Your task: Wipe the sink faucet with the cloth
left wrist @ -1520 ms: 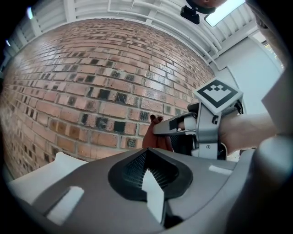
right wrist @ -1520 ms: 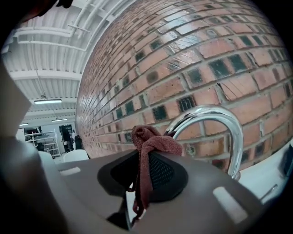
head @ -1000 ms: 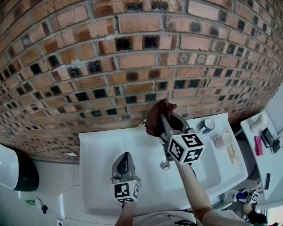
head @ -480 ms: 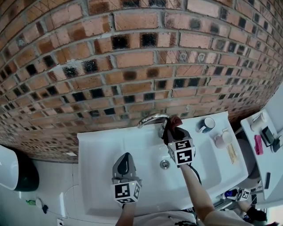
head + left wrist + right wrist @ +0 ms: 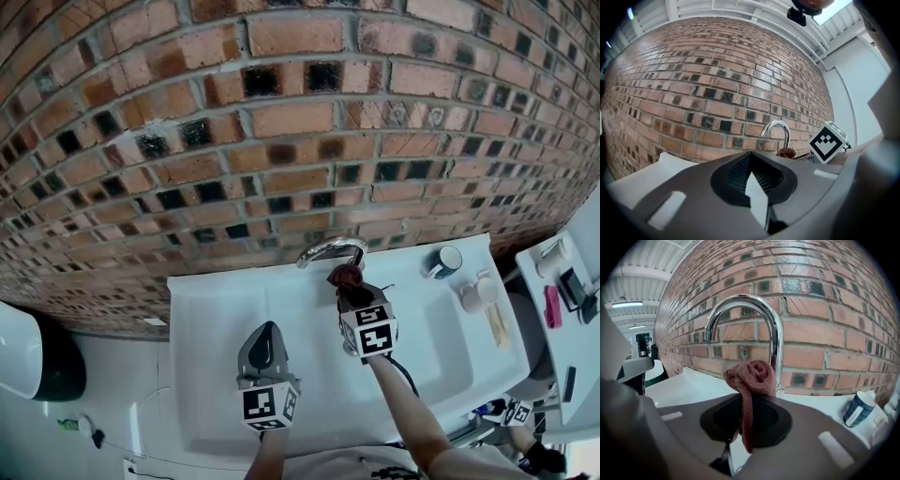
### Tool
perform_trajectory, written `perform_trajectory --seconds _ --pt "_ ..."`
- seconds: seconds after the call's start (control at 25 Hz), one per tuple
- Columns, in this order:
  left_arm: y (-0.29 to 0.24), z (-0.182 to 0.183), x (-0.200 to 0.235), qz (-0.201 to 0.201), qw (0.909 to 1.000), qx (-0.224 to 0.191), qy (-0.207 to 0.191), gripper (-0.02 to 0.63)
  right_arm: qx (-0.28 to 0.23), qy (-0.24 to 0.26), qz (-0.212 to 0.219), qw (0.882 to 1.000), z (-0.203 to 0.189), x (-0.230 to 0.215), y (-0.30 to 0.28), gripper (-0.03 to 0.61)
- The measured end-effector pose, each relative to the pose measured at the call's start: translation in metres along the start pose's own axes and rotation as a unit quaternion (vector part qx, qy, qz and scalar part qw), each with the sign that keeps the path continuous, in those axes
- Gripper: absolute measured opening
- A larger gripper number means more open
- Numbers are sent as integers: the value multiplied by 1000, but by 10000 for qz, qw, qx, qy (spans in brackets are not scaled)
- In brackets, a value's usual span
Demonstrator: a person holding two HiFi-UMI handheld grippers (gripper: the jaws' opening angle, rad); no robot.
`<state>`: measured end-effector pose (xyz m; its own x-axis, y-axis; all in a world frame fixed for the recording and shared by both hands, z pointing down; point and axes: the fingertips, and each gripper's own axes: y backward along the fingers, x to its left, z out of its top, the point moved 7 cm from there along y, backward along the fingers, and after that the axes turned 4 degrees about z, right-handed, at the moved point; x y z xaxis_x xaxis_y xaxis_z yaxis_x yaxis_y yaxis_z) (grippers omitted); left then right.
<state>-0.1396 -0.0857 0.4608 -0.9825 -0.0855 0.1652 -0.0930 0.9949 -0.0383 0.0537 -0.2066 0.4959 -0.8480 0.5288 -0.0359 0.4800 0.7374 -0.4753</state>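
The curved chrome faucet (image 5: 330,250) rises from the back rim of the white sink (image 5: 216,309), against the brick wall. My right gripper (image 5: 349,287) is shut on a bunched dark red cloth (image 5: 344,276), held just in front of and under the spout. In the right gripper view the cloth (image 5: 752,377) bulges out of the gripper (image 5: 743,420) next to the faucet's upright pipe (image 5: 776,348); whether they touch I cannot tell. My left gripper (image 5: 265,332) hovers over the basin's left half, shut and with nothing in it. The left gripper view shows its closed tips (image 5: 753,177) with the faucet (image 5: 778,129) beyond.
A blue and white cup (image 5: 441,262) stands on the sink's back right corner, with pale pink containers (image 5: 476,293) beside it. A white shelf (image 5: 562,300) with small items lies at the far right. A black and white bin (image 5: 37,361) sits on the floor at left.
My right gripper has come down off the top of the faucet with the cloth, toward me and to the left; the spout is now uncovered. The left gripper has stayed put.
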Motion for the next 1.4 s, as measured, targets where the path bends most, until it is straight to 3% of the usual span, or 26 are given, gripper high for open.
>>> perform_trajectory --seconds 0.28,0.44,0.6,0.8,1.04,1.24,1.4 --pt "0 -2 4 48 10000 38 26 -5 351 -250 285 9987 -8 6 -12 41" --pt "0 -2 2 26 10000 14 16 -5 553 -144 383 9976 -19 13 -15 41" --pt "-1 1 6 67 10000 -54 31 -5 146 -326 403 9985 -14 14 -2 41" --pt "-9 16 8 51 9997 -250 -20 -5 -569 -380 416 9968 21 17 30 41" --pt "2 65 -6 -170 9972 -723 -57 -5 -1705 -514 667 9818 62 40 114 41" --pt "25 75 -27 -433 9959 -784 -144 -5 -2320 -742 718 9672 46 61 170 41" --pt "32 77 -32 -471 9956 -787 -165 -5 -2333 -941 636 9658 29 66 182 41"
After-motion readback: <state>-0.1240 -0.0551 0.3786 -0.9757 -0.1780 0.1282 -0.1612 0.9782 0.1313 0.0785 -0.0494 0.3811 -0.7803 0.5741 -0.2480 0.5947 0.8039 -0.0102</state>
